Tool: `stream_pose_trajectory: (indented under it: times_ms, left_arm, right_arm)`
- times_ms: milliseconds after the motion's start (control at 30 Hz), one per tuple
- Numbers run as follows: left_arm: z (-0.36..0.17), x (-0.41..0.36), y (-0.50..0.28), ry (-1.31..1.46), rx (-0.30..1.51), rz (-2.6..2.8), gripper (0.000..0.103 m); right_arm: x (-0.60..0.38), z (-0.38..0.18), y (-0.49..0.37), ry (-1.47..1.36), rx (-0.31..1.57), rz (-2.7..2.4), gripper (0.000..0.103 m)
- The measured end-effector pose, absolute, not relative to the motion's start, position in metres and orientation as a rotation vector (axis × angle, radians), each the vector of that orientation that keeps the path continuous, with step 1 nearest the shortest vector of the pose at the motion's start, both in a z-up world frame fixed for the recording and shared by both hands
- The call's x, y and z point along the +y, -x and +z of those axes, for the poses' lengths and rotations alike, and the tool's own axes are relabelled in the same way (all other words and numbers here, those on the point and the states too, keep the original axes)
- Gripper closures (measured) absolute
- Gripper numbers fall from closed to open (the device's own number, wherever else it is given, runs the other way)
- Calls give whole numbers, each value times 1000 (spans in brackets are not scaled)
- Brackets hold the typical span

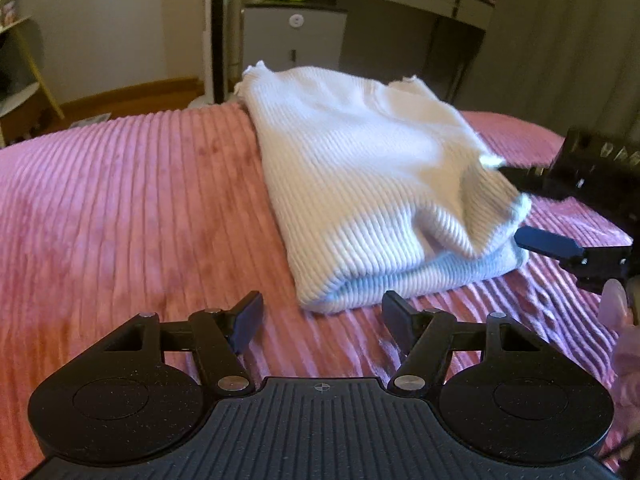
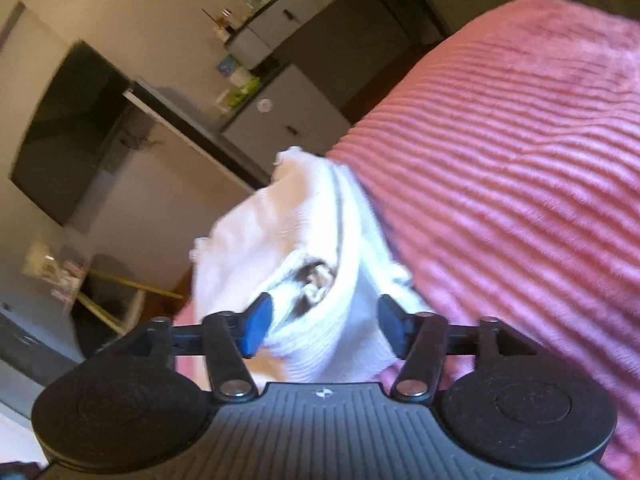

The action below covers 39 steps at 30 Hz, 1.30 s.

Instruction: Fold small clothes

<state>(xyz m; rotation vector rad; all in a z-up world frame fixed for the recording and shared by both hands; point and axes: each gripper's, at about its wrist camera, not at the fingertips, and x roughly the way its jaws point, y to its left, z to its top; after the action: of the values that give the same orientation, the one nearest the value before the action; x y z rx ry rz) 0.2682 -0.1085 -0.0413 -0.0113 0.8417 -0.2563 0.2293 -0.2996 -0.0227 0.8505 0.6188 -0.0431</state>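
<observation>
The left gripper (image 1: 322,318) has its jaws spread wide with nothing between them, only pink ribbed bedcover (image 1: 120,208) showing in the gap. Just beyond its fingertips, toward twelve o'clock, lies a folded white ribbed garment (image 1: 360,184), resting flat on the cover and running away toward the far edge of the bed. At three o'clock in that view, the right gripper (image 1: 510,204) sits at the garment's near corner. From its own camera, the right gripper's jaws stand apart, the garment's bunched end between them; whether the pads touch the cloth is unclear. Grey cabinets (image 1: 294,36) stand beyond.
</observation>
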Motion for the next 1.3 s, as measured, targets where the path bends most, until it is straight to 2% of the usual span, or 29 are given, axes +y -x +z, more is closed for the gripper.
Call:
stream_pose_trajectory:
  times_ms: [167, 233, 333, 367, 400, 433, 500, 667, 767, 800, 833, 900, 967, 1000, 1033, 1100, 1167, 1300]
  left_arm:
    - [-41, -112, -274, 20, 852, -240, 32]
    - [-40, -113, -276, 3, 842, -234, 32]
    - [-41, -113, -279, -3, 840, -227, 32]
    - [-41, -113, -280, 1, 843, -223, 32]
    - [-42, -113, -281, 6, 844, -220, 32]
    - [-42, -111, -281, 13, 841, -214, 32]
    - [-42, -107, -282, 23, 837, -200, 33]
    - [-38, -88, -282, 86, 830, -188, 32]
    - [-38, -83, -284, 109, 839, -193, 32]
    - [-37, -83, -284, 105, 840, -199, 32]
    - [-37, -82, -283, 101, 842, -204, 31]
    - [-37, -79, -282, 90, 850, -210, 29]
    - [-33, -73, -279, 81, 851, -217, 27]
    - [-29, -68, -278, 84, 849, -223, 27]
    - [-25, -64, -276, 88, 842, -230, 27]
    - [-15, -58, -275, 102, 810, -234, 27]
    - [-6, -53, -277, 124, 778, -228, 22]
    - [-11, -51, -303, 225, 827, -273, 21]
  right_arm:
    - [-301, -30, -237, -914, 651, 10, 36]
    - [-307, -25, -233, -960, 600, 61, 24]
    - [-300, -22, -239, -876, 610, 53, 26]
    - [-294, -25, -243, -848, 633, 56, 29]
    - [-290, -29, -246, -830, 653, 61, 44]
    - [-286, -32, -248, -817, 671, 61, 66]
    - [-283, -36, -250, -777, 690, 29, 84]
    - [-290, -13, -237, -721, 591, 11, 87]
    - [-289, -16, -241, -700, 615, -5, 87]
    - [-289, -23, -246, -687, 650, -30, 84]
    - [-288, -32, -250, -669, 684, -54, 77]
    - [-293, -44, -253, -697, 705, -59, 75]
    - [-301, -37, -251, -743, 714, -61, 66]
    - [-303, -30, -249, -737, 704, -67, 56]
    - [-305, -22, -246, -708, 676, -75, 35]
    - [-305, -9, -244, -622, 636, -137, 21]
    - [-306, -11, -246, -614, 615, -122, 21]
    - [-316, -35, -249, -756, 616, -47, 21]
